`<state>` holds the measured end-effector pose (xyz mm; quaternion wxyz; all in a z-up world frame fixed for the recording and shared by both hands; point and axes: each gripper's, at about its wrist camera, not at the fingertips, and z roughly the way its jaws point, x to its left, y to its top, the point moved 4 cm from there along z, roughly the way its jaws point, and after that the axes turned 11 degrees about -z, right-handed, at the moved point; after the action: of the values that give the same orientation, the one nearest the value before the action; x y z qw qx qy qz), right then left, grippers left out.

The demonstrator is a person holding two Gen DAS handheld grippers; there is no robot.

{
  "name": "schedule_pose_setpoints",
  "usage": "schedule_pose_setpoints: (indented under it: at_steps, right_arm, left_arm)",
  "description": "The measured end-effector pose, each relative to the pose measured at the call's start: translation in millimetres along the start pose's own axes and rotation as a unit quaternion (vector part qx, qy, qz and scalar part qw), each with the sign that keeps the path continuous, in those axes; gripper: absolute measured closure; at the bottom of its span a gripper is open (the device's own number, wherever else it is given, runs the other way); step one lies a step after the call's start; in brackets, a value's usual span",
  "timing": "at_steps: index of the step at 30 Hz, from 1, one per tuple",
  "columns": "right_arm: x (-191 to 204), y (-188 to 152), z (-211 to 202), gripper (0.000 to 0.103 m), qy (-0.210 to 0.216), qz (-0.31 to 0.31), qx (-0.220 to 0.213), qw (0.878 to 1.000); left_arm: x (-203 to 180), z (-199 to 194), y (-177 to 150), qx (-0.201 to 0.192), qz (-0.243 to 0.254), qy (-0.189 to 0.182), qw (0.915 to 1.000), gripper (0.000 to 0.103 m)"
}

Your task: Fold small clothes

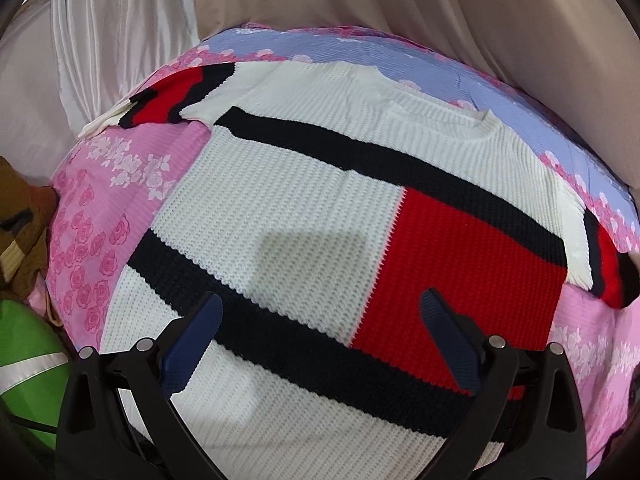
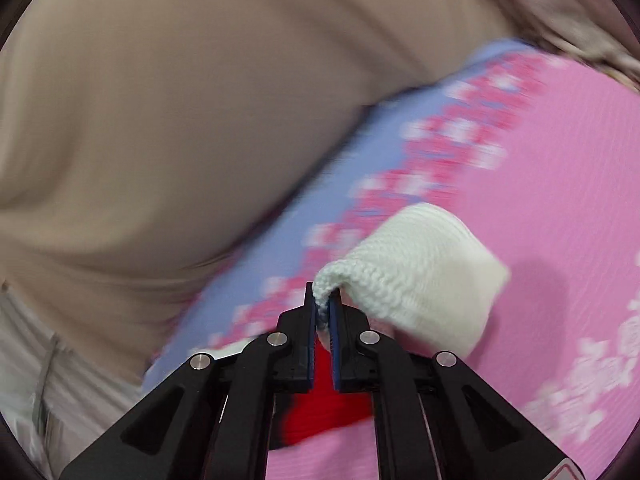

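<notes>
A small knit sweater, white with black stripes and a red block, lies spread flat on the pink and lilac flowered sheet. Its left sleeve is folded across the top left, and the right sleeve hangs at the right edge. My left gripper hovers open over the sweater's lower body, nothing between its blue pads. In the right wrist view my right gripper is shut on the white ribbed cuff of a sleeve, lifted off the sheet; red knit shows under the jaws.
Beige and white curtains hang behind the bed. A brown cloth item and a green object with a reflective band sit at the left edge. Beige fabric fills the left of the right wrist view.
</notes>
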<state>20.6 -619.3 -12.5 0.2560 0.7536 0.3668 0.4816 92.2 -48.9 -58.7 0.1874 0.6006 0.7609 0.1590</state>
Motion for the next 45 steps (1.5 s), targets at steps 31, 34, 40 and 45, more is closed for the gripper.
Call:
schedule_pose_setpoints:
  at_steps: [31,34,40,45]
  right_arm:
    - [204.7,-238.3,17.9,0.059,-0.12,-0.164,0.21,0.956]
    - [192.9,-233.5,13.2,0.057,-0.139,-0.16,0.199,0.957]
    - [178.9,-211.7,46.0,0.052,-0.164,-0.183,0.177,0.953]
    - [166.4,-195.8,97.2,0.052,-0.195,-0.198,0.182,0.943]
  left_arm:
    - [-40.1,138.6,119.6,0.088,-0.06,-0.156,0.982,0.047]
    - [-58.1,142.0,125.7,0.106,-0.042,-0.163,0.98,0.095]
    - [-40.3,114.9,171.0,0.05,-0.047,-0.193,0.9789,0.095]
    - [-23.3,132.0,184.6,0.054,-0.028,-0.174,0.9829,0.095]
